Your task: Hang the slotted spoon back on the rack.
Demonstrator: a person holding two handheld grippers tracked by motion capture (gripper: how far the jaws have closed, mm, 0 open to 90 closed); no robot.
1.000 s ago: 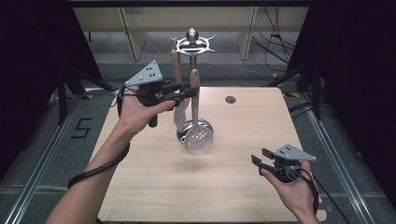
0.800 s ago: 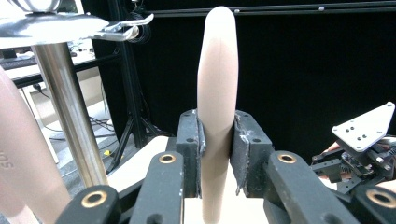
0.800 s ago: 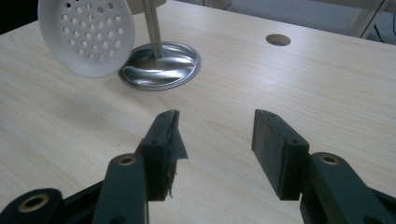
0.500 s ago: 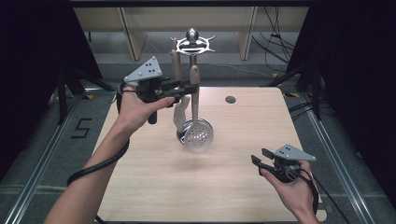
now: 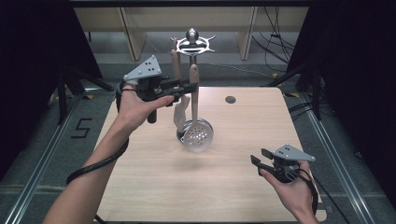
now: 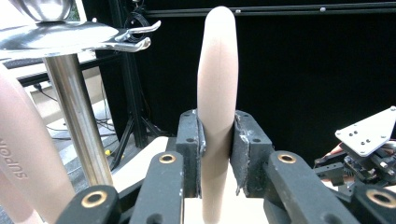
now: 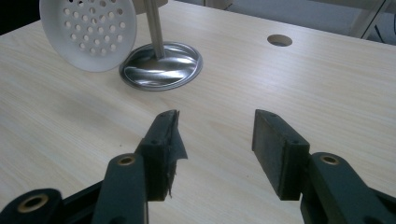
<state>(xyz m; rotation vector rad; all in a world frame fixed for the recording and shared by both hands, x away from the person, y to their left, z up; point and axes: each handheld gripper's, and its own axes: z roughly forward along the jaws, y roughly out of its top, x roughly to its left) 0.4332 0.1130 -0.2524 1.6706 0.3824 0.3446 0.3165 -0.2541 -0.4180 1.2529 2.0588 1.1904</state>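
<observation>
A skimmer with a pale wooden handle and a white perforated head hangs upright beside a metal utensil stand. My left gripper is shut on the handle partway up; in the left gripper view both pads press on the handle. The head stands just above the stand's round base. At the table's near right my right gripper stands open over bare wood, nothing between its fingers.
A second wooden-handled utensil hangs from the stand, close to the left of the skimmer. The stand's pole rises beside my left jaws. A small round hole lies in the wooden table at the back right.
</observation>
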